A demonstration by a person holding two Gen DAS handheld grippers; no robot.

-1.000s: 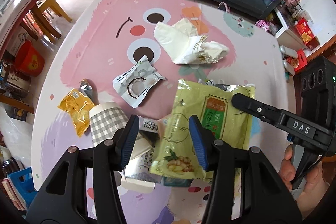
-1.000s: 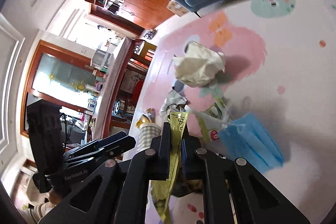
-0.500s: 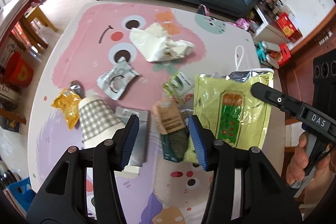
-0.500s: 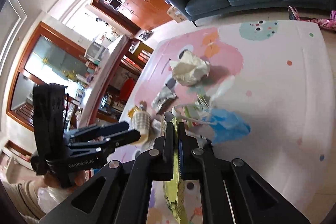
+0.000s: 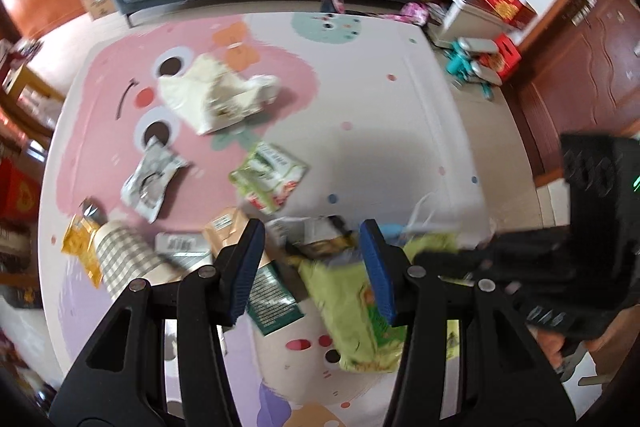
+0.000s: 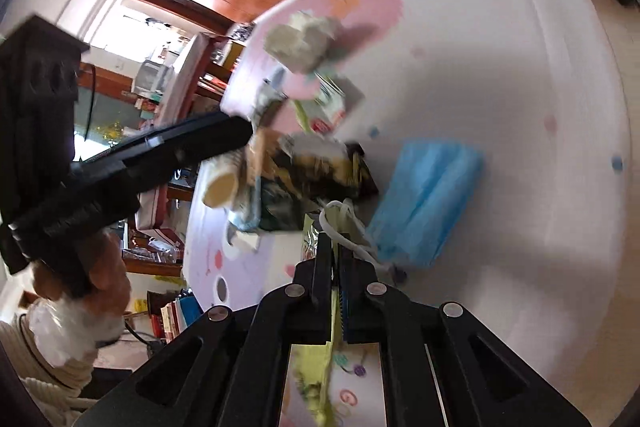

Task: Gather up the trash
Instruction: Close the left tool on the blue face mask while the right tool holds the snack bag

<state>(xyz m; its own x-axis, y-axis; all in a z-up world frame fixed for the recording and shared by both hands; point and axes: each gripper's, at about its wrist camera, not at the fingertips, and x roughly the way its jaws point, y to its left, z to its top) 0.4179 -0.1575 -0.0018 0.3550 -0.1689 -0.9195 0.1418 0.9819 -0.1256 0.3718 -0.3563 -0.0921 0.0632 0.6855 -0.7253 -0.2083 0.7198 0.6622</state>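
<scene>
Right gripper (image 6: pixel 336 259) is clamped tight on the yellow-green packet (image 5: pixel 356 311), carried above the mat (image 5: pixel 384 115) — left gripper (image 5: pixel 312 259) gapes wide, holding nothing. Below it: checked paper cup (image 5: pixel 120 259), dark green wrapper (image 5: pixel 272 295), blue face mask (image 6: pixel 424 203) beside.

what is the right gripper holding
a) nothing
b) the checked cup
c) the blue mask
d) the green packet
d: in the right wrist view the right gripper is shut on the edge of the green packet; the blue mask lies free on the mat beside it.
</scene>
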